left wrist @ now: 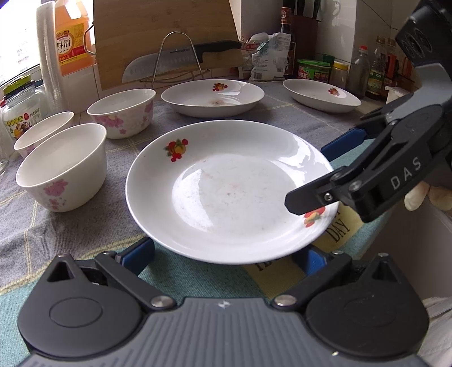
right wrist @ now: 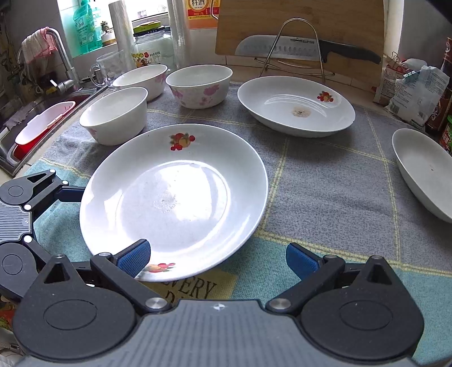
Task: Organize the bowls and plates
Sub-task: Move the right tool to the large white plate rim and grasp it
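A white plate with fruit prints lies on the checked cloth in front of both grippers. My left gripper is open, its blue pads at either side of the plate's near rim. My right gripper is open, with one finger over the plate's rim and the other beside it; it also shows in the left wrist view. Two more plates lie further back. Three flowered bowls stand at the left.
A cutting board and a knife on a wire rack stand at the back. Bottles and jars line the back right. A sink with a tap is at the left. An oil jug stands behind the bowls.
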A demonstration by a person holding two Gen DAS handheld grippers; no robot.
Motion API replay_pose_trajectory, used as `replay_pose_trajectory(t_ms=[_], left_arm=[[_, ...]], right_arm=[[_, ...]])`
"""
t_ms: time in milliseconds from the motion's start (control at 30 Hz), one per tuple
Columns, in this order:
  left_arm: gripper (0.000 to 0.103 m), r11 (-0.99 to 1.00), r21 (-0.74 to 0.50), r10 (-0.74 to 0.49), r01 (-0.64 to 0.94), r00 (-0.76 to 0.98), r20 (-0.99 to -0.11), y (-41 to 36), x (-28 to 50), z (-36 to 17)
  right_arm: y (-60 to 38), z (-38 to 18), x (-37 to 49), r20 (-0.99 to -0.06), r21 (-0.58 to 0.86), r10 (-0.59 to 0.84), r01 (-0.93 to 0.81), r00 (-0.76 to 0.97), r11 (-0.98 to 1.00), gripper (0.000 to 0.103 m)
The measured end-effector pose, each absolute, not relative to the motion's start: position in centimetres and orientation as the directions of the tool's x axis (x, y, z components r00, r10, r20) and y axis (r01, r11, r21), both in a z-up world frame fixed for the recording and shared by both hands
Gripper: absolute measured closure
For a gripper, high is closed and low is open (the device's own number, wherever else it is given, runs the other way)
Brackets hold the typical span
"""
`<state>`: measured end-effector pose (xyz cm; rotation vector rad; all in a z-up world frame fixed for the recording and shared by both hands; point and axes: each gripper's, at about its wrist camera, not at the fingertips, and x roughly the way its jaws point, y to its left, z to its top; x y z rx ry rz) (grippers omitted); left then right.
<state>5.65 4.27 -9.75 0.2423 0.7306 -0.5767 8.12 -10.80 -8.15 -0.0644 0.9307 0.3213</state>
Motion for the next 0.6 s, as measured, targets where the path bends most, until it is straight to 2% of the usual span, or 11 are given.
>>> replay_pose_trajectory(t_ms=[600], left_arm=[[0.000,0.810,0.015,-0.425,0.586,0.605,-0.673,4.4,5.5,-9.8]], right_arm=[[-10.1,-8.9,12.4,-0.838,0.157,0.356,-0.441,0.414,0.884,0.000]])
